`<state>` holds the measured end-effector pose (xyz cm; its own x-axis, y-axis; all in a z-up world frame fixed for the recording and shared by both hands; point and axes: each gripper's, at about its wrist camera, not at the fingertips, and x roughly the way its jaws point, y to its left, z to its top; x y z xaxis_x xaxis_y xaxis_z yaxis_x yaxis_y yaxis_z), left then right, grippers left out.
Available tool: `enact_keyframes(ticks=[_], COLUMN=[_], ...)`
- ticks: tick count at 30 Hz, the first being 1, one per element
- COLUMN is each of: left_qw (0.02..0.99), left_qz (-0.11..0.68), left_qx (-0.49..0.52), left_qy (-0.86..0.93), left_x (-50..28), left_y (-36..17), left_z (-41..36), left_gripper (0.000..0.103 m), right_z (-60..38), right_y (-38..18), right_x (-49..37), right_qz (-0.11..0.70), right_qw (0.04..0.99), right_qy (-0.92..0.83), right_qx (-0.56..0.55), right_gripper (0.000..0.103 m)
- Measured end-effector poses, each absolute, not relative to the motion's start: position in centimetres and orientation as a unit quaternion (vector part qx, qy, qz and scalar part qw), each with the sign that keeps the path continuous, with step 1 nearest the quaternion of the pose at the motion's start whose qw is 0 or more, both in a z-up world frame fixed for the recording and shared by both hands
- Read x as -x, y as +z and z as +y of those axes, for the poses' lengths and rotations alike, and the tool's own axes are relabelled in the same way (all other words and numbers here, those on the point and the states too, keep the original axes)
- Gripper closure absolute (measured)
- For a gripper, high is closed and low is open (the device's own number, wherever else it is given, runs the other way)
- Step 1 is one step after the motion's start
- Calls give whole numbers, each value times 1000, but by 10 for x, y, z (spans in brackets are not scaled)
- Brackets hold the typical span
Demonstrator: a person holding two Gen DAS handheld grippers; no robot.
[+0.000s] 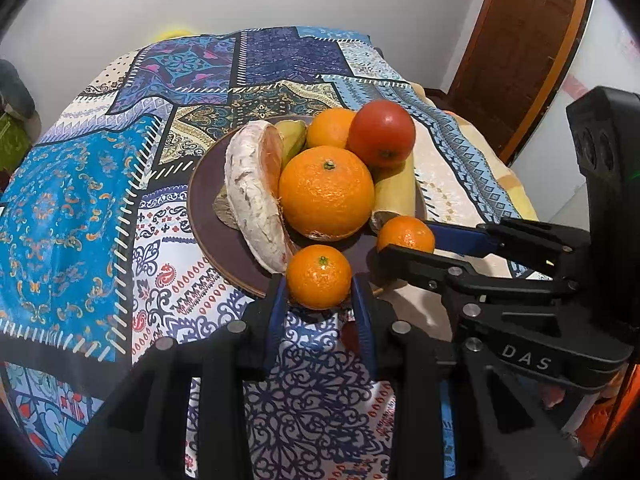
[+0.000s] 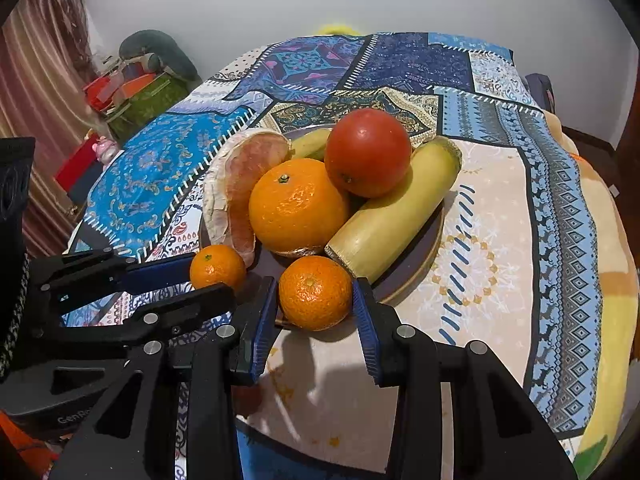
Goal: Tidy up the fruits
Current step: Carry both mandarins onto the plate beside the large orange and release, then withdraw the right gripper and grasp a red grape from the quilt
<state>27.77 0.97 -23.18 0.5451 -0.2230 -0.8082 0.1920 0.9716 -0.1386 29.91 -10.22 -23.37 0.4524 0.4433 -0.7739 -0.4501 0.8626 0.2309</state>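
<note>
While both sets of jaws are clenching fruit, each one is grasping its own small mandarin at the near rim of the plate (image 1: 208, 236). With its blue pads (image 1: 276, 312) pressing either flank, the left gripper (image 1: 319, 296) is holding the left mandarin (image 1: 319, 276), which sits at the plate's front edge beside the pomelo wedge (image 1: 256, 196). Over in the right wrist view, the right gripper (image 2: 315, 312) is squeezing the right mandarin (image 2: 315, 292) just below the large orange (image 2: 298, 206) and next to the cut end of the pale green stalk (image 2: 392, 212). Behind these, a red tomato (image 2: 367, 152) is resting atop the pile, with a banana (image 2: 310, 144) partly hidden at the back. All of it is sitting on a patchwork cloth (image 1: 80, 184) covering the desk. Judging by the paired grips, the step in hand is picking up the two mandarins; next they likely need lifting straight up, clear of the neighbouring fruit, so the stacked tomato is not disturbed.
</note>
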Motion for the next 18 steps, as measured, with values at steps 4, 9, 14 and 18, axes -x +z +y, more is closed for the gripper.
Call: enact_keyframes(ticks=[4, 9, 14, 18], left_qw=[877, 880, 884, 888], left_qz=[464, 461, 453, 448], left_qx=[28, 22, 16, 20], left_qy=[-118, -116, -111, -101], left_x=[-280, -278, -271, -264], left_y=[-235, -232, -221, -212], left_z=[13, 11, 13, 19], left_gripper=[70, 70, 70, 70], right_z=[-101, -101, -102, -105], right_y=[-237, -237, -234, -226], right_x=[-300, -301, -300, -296], right_qz=[458, 463, 458, 451], right_qw=[849, 846, 850, 854], right_qy=[265, 265, 259, 260], right_qx=[-2, -6, -3, -4], right_gripper=[68, 68, 58, 57])
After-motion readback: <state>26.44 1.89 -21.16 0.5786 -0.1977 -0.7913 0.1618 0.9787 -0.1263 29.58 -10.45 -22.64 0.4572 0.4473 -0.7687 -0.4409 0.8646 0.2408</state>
